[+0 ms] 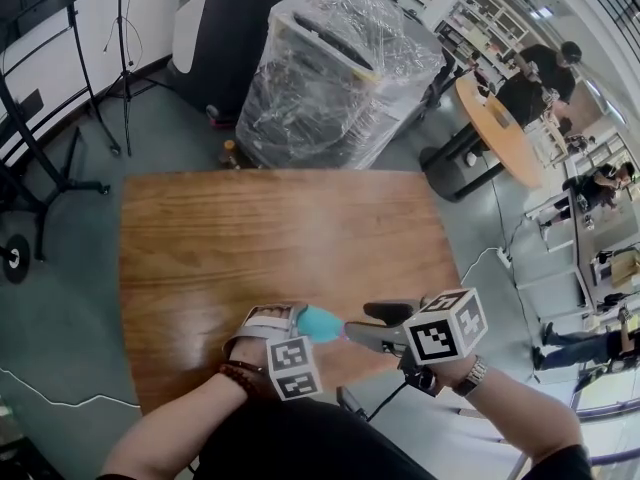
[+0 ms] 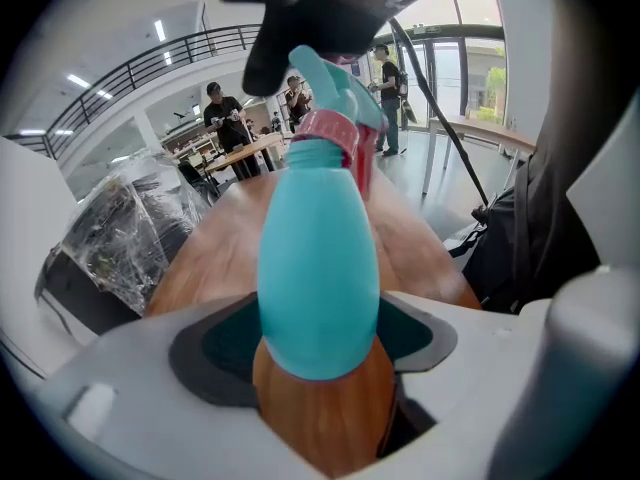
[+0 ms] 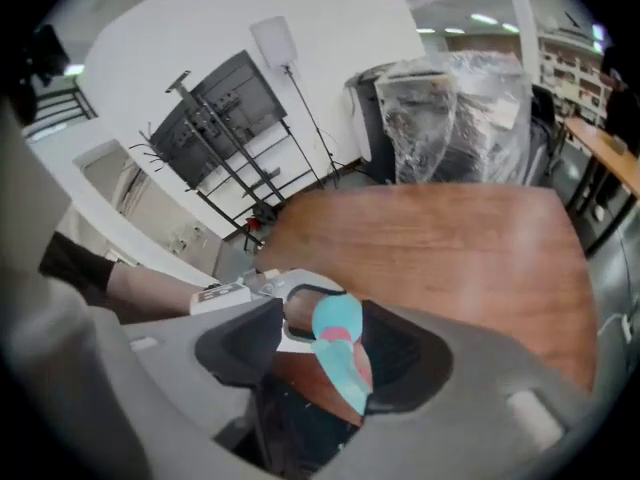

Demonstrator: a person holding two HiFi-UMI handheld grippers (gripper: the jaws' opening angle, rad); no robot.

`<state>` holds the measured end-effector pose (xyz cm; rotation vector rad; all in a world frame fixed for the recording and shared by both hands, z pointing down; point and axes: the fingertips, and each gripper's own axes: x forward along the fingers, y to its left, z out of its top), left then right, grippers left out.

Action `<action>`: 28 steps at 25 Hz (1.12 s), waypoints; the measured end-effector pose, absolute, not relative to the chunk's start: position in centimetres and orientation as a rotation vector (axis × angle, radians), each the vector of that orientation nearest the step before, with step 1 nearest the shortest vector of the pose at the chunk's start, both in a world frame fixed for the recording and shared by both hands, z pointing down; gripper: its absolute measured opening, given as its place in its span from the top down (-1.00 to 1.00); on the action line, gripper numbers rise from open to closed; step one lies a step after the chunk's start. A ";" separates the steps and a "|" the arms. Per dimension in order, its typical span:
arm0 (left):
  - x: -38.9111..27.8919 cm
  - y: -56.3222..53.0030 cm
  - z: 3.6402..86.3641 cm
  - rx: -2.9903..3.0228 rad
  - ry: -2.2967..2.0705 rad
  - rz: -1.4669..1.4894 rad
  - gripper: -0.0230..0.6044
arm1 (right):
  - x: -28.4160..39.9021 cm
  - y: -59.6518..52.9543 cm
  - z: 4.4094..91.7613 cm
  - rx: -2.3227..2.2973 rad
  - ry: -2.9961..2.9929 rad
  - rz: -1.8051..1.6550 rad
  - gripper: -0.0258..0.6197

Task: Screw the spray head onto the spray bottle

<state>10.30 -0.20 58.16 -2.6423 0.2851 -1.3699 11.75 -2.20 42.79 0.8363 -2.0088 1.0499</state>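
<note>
We see a rectangular wooden table filling the middle of the head view, its brown top glossy, with a pale sheen across the grain. Its near edge, at the lower centre of the frame, is partly covered. The table stands on a grey-green floor, where a thin pale cable trails at the lower left.

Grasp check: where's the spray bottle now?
Head view, over the table's near edge: the spray bottle sits clamped in the left gripper, its spray head between the right gripper's open jaws.
</note>
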 end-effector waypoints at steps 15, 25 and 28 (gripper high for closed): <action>11.3 1.7 56.0 -2.830 0.083 -1.168 -0.30 | 11.5 2.9 45.4 0.187 -1.926 -0.143 0.48; 11.1 2.5 57.8 -2.781 0.072 -1.280 -0.30 | 11.5 3.5 46.7 0.078 -1.766 -0.323 0.63; 11.5 2.8 58.1 -2.756 0.055 -1.307 -0.30 | 11.6 4.0 47.3 -0.022 -1.660 -0.433 0.63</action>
